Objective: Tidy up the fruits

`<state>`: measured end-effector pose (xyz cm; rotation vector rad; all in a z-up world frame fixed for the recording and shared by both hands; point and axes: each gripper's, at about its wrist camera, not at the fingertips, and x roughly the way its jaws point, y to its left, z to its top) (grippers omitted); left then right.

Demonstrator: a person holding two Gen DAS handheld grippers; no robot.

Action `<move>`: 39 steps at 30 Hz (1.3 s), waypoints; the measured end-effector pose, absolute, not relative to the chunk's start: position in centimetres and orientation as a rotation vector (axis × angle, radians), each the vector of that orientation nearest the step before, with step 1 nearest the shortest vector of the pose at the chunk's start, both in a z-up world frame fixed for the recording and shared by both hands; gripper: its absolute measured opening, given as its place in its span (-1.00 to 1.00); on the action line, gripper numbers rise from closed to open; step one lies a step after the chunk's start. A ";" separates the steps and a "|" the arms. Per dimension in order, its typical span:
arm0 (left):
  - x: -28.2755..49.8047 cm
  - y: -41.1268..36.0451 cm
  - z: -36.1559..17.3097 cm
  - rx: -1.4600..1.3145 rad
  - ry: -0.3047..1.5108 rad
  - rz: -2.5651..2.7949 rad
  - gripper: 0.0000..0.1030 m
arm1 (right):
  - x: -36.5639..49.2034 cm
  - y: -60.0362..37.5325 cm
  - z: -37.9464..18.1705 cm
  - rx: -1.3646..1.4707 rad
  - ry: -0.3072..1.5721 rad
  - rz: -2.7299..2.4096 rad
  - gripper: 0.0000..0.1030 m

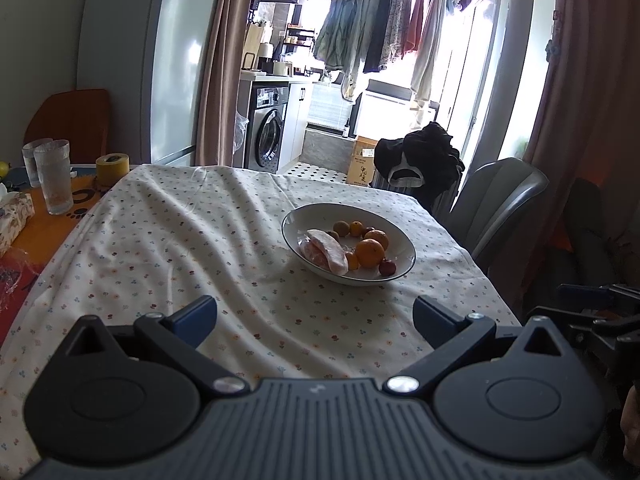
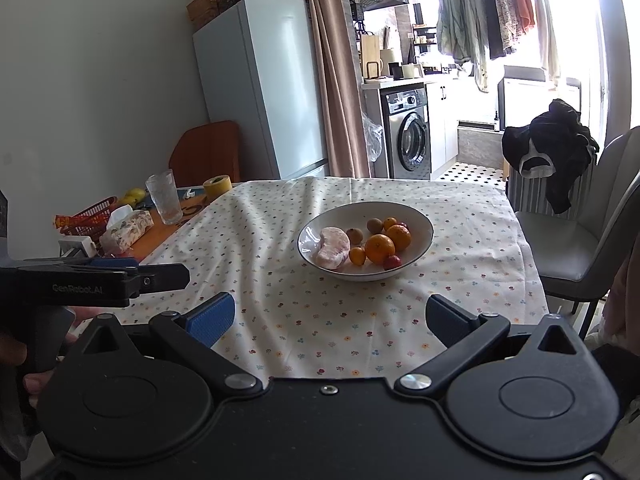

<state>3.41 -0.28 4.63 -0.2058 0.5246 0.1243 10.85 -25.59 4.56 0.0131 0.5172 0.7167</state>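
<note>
both the left tongs (image 1: 314, 322) and right tongs (image 2: 328, 326) gape apart, empty, short of the white bowl (image 2: 420, 216) of fruit on the bench (image 2: 280, 320).

A floral tablecloth (image 2: 280, 320) is covering the table (image 2: 176, 236); a white bowl (image 2: 420, 220) is sitting at one o'clock.
</note>
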 end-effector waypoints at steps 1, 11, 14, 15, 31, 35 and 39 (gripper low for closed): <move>3.4 -0.3 4.6 -0.206 0.524 0.125 1.00 | 10.9 -25.7 4.6 0.014 0.515 0.716 1.00; 3.5 -0.4 4.6 -0.201 0.526 0.121 1.00 | 11.0 -26.0 4.7 0.018 0.516 0.712 1.00; 3.5 -0.5 4.6 -0.201 0.526 0.119 1.00 | 11.0 -26.0 4.7 0.017 0.516 0.712 1.00; 3.5 -0.4 4.6 -0.202 0.526 0.118 1.00 | 11.0 -26.0 4.7 0.018 0.516 0.713 1.00; 3.5 -0.4 4.5 -0.201 0.525 0.120 1.00 | 11.0 -25.9 4.7 0.016 0.520 0.711 1.00; 3.5 -0.4 4.6 -0.200 0.526 0.119 1.00 | 10.9 -25.9 4.6 0.015 0.521 0.712 1.00; 3.5 -0.4 4.5 -0.200 0.526 0.120 1.00 | 10.9 -25.8 4.5 0.015 0.521 0.713 1.00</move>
